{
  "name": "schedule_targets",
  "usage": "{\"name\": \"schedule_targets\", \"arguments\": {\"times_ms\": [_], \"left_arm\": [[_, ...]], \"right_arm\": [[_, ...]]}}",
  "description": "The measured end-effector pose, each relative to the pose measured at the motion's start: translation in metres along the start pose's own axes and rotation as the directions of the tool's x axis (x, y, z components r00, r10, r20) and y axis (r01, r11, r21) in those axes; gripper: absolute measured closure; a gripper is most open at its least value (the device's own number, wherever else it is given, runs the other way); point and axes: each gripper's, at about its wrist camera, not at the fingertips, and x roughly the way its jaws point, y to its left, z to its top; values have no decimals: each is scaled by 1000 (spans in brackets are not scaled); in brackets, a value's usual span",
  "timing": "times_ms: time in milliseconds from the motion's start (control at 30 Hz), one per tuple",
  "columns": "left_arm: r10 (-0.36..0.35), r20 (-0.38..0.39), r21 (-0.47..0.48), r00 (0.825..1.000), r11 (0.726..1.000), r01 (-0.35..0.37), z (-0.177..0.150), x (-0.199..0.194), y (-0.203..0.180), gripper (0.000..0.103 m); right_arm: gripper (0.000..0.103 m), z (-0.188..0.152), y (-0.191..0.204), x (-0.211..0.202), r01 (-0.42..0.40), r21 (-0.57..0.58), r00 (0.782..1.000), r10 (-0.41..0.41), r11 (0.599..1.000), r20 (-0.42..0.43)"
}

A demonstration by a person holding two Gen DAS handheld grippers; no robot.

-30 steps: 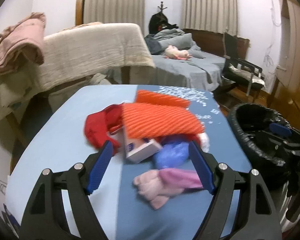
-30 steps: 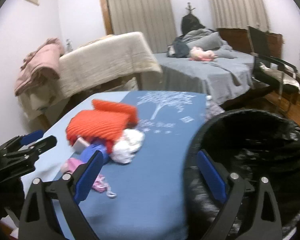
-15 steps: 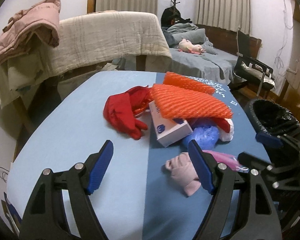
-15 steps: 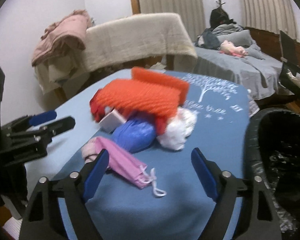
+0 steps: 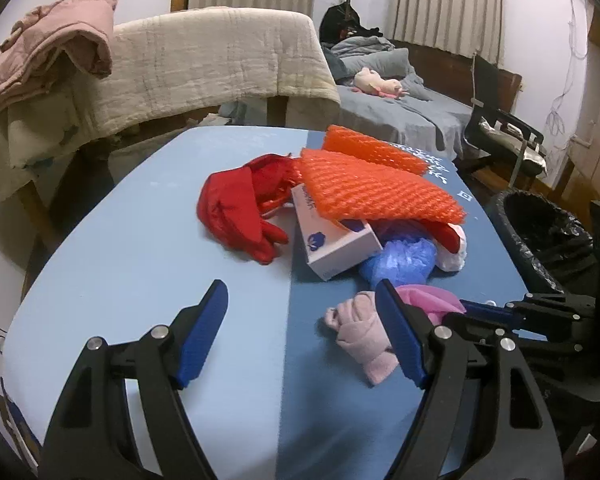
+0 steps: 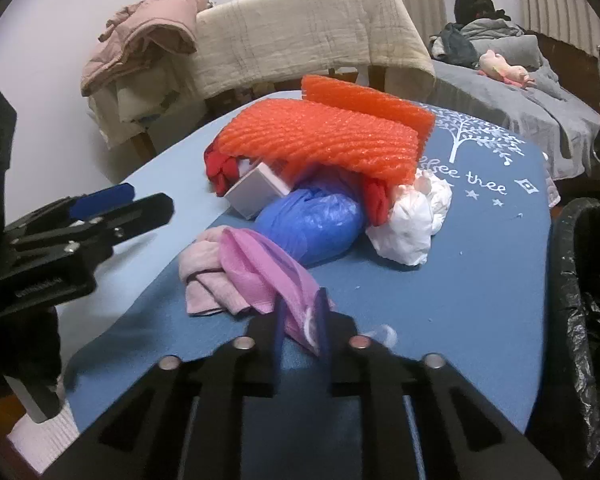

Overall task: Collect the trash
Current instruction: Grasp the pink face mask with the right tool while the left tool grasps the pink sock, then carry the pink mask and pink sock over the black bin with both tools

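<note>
A heap of trash lies on the blue table [image 5: 140, 264]: orange foam netting [image 5: 372, 192], a red glove [image 5: 236, 212], a white box [image 5: 332, 240], a blue plastic bag [image 6: 312, 224], a white crumpled bag [image 6: 412, 220], a pale pink cloth [image 5: 360, 332] and a pink face mask [image 6: 260, 272]. My right gripper [image 6: 300, 320] is shut on the near end of the pink mask, at the table's front. My left gripper [image 5: 300, 320] is open and empty, just short of the heap, with the pink cloth by its right finger.
A black-lined trash bin [image 6: 588, 300] stands at the table's right edge; it also shows in the left wrist view [image 5: 548, 240]. Behind the table are a blanket-draped rail [image 5: 220, 60], a bed [image 5: 400, 108] and a chair [image 5: 504, 136].
My right gripper swung from the bin toward the heap, came down on the pink mask and shut on it. My left gripper drew back a little from the heap and stayed open.
</note>
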Motion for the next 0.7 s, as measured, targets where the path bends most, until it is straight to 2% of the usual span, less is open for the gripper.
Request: {"name": "schedule_targets", "arguments": {"times_ms": [267,533,633,700], "left_arm": [[-34,-51,7,998,999,35,-3,12,-14,39],[-63,-103,18,993,998,65,-7,24,-26,48],[-75,-132,32,988,996,80,-9,29,-32,59],[-83,-152,41,985,995,90,-10,33,-35,70]], "right_arm": [[96,2,-20,-19,41,58,998,-44,997,40],[96,3,-30,-32,64,66,996,-68,996,60],[96,3,-33,-34,65,73,996,-70,995,61],[96,4,-34,-35,66,76,995,-71,995,63]]}}
